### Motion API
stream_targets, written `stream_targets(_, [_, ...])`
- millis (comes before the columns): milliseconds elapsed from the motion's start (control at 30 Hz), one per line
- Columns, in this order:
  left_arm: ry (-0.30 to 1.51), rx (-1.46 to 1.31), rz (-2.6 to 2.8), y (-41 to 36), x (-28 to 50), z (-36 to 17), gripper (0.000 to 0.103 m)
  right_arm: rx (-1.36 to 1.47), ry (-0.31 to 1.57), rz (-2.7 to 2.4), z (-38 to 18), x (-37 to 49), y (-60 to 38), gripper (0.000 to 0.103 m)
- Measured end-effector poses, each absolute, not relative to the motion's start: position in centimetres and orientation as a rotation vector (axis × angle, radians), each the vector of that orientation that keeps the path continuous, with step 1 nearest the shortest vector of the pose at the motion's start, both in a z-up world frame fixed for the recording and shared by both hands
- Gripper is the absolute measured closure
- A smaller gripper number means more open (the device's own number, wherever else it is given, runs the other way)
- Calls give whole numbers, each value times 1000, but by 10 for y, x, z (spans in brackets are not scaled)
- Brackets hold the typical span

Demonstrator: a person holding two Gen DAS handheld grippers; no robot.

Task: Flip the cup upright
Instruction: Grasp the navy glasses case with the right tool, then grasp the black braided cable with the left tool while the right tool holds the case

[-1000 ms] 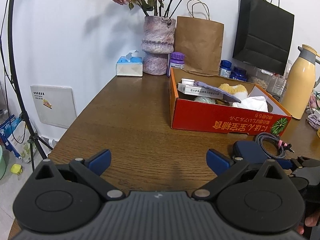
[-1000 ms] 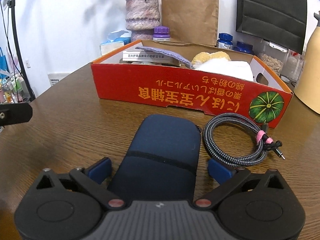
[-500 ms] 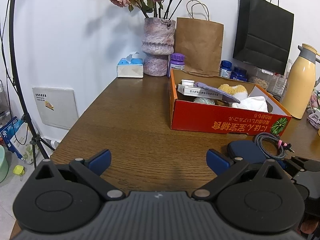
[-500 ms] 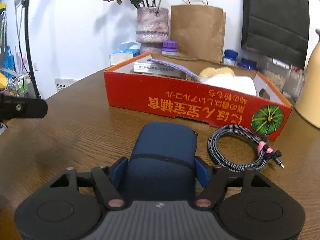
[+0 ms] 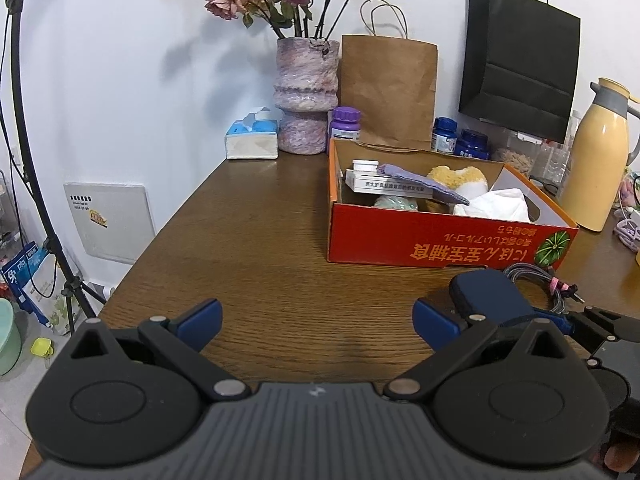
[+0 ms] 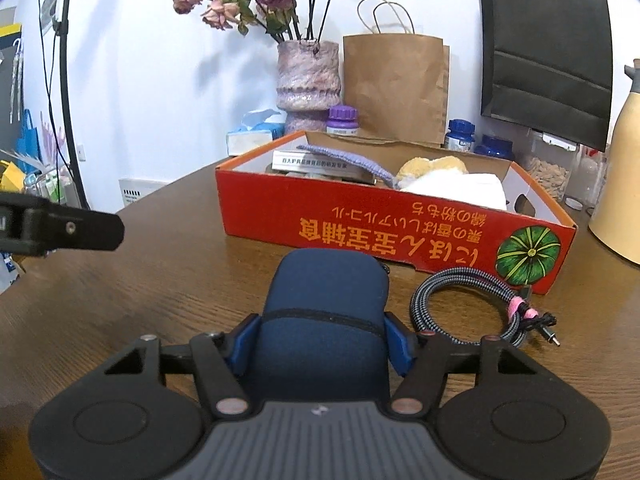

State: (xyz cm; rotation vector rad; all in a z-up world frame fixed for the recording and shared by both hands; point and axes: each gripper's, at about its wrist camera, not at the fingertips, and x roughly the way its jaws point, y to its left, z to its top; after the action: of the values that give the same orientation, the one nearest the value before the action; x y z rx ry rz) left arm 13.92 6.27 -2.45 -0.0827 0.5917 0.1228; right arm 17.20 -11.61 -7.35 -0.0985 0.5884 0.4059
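My right gripper point(image 6: 320, 344) pinches a navy fabric-sleeved cup point(image 6: 326, 312) lying on its side. My left gripper point(image 5: 316, 318) is spread wide, empty.

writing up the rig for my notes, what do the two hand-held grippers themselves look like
Both match. The left hand-held gripper has a matte black plastic body, a ribbed grey centre panel with a small white mark, two round black discs, black linkage arms on silver pivot pins and blue fingertips. The right hand-held gripper is the same build, though its pivot pins look coppery. No cables or sleeves show.
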Motion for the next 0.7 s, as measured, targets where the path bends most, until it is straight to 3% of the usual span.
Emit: stream_targets(700, [616,-70,96,15,161,-27,0,-50,505,380,-63,173,-168,40])
